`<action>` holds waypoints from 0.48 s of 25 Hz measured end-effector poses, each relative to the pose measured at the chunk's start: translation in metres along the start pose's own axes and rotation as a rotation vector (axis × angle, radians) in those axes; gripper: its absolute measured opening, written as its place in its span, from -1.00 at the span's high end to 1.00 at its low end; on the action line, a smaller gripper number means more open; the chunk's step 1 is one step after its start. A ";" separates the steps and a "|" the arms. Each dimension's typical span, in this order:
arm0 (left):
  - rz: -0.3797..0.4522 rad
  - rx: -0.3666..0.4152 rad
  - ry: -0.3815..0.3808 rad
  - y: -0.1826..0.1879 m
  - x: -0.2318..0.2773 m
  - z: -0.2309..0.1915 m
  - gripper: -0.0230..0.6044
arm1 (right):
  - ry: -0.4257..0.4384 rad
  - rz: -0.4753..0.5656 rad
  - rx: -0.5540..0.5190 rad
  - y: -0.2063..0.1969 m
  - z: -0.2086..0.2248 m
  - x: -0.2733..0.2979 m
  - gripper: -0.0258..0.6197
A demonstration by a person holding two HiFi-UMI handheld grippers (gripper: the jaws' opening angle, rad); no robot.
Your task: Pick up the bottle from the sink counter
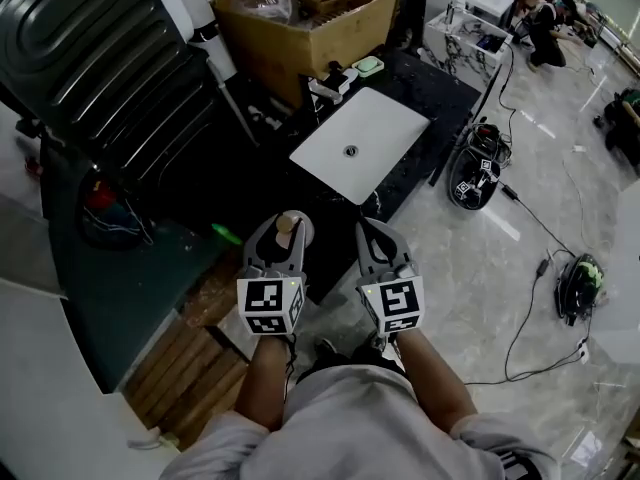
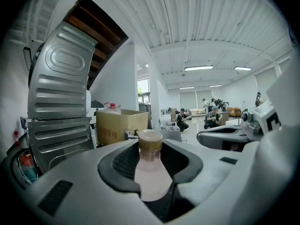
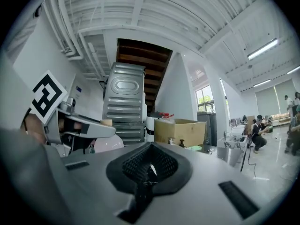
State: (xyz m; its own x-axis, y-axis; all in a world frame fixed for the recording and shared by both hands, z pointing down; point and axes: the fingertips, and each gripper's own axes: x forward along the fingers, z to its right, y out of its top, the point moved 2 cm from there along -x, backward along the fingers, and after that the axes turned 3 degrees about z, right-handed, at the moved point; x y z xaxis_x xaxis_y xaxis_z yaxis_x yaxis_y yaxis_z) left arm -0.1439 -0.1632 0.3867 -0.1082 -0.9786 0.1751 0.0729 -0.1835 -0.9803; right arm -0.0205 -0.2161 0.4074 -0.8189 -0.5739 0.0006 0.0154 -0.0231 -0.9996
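Pale pink bottle (image 2: 149, 175), tan cap, gripped upright between left tongs (image 1: 283, 233). Right tongs (image 3: 149, 170) pressed together, empty, just beside left pair. Dark surface (image 1: 445, 88) with white sink (image 1: 375, 133) ahead of both.

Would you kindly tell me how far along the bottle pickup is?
Done: the bottle is clamped upright in the left claw, apparently off the counter by the sink. In hand: just holding it; the right claw is shut and empty. Left: nothing visible for the pickup itself.
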 end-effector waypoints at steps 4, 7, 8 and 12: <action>0.006 -0.001 -0.011 -0.003 -0.004 -0.006 0.46 | -0.024 -0.004 -0.016 0.004 -0.007 0.002 0.89; 0.005 -0.007 -0.023 -0.003 -0.009 -0.011 0.46 | -0.038 -0.005 -0.029 0.009 -0.013 0.002 0.89; 0.004 -0.005 -0.023 -0.004 -0.011 -0.012 0.46 | -0.038 -0.004 -0.034 0.009 -0.016 0.003 0.89; 0.015 0.001 -0.035 -0.002 -0.011 -0.015 0.46 | -0.047 0.005 -0.042 0.010 -0.021 0.006 0.89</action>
State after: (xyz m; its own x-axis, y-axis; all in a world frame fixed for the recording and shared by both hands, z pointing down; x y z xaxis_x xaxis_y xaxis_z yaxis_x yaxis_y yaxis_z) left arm -0.1573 -0.1508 0.3851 -0.0719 -0.9839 0.1634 0.0753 -0.1687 -0.9828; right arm -0.0369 -0.2029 0.3965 -0.7908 -0.6121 -0.0041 -0.0051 0.0134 -0.9999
